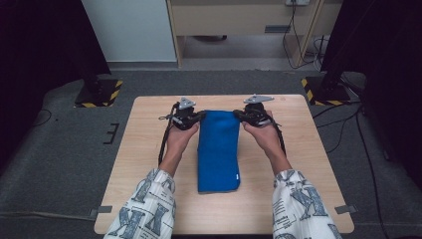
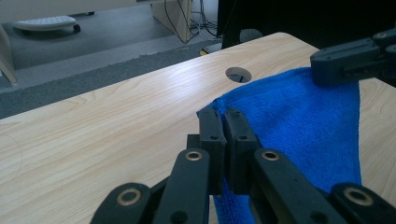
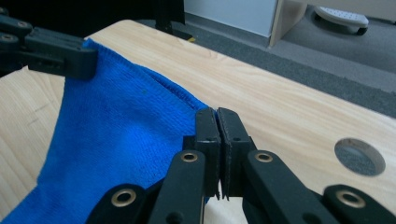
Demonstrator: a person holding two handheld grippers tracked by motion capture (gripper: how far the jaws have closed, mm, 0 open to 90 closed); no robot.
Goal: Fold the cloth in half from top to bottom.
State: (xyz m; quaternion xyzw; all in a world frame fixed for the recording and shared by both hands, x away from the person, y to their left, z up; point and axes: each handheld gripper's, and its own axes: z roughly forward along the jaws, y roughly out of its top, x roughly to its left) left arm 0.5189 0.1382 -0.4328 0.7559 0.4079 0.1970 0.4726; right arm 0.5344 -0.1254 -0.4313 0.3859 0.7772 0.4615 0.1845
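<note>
A blue towel point(image 1: 218, 154) lies folded in a long strip down the middle of the wooden table point(image 1: 149, 184), and its far end is lifted a little. My left gripper point(image 1: 201, 116) is shut on the far left corner. In the left gripper view, my left gripper point(image 2: 223, 114) pinches that corner of the towel point(image 2: 299, 121), and the right gripper point(image 2: 348, 58) shows beyond. My right gripper point(image 1: 236, 114) is shut on the far right corner. The right gripper view shows my right gripper point(image 3: 215, 114) clamped on the towel's edge point(image 3: 121, 126), with the left gripper point(image 3: 60, 56) across from it.
A round cable hole point(image 3: 359, 156) sits in the table near its far right edge. Two black stands with yellow-striped bases point(image 1: 99, 92) point(image 1: 323, 89) flank the table's far corners. A wooden desk point(image 1: 239, 20) and cables point(image 1: 298, 45) lie beyond on the grey carpet.
</note>
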